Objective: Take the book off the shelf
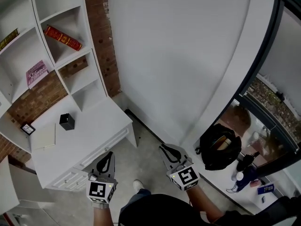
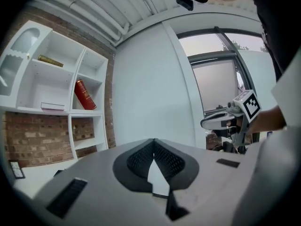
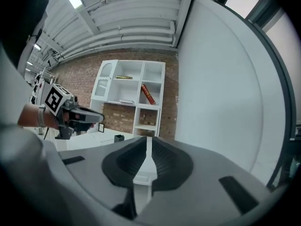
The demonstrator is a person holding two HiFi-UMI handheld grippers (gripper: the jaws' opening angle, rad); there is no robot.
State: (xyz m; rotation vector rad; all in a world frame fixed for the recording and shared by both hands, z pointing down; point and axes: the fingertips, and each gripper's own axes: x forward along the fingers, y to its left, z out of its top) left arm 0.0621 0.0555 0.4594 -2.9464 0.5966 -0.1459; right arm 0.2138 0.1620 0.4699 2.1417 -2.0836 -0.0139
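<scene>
A red book (image 1: 62,37) leans tilted in an upper compartment of the white shelf (image 1: 89,51) at the far left; it also shows in the left gripper view (image 2: 84,94) and the right gripper view (image 3: 148,94). Both grippers hang low, far from the shelf, over the floor in front of the desk. My left gripper (image 1: 107,154) is shut, its black pads meeting at the tips (image 2: 154,140), nothing between them. My right gripper (image 1: 164,148) points the same way and is also shut and empty (image 3: 148,139).
A white desk (image 1: 99,131) below the shelf carries a black cube (image 1: 67,121), a small frame (image 1: 27,128) and a white pad (image 1: 43,136). A pink book (image 1: 36,73) and an olive book (image 1: 8,39) lie on other shelves. A black bag (image 1: 220,146) sits on the right ledge by the window.
</scene>
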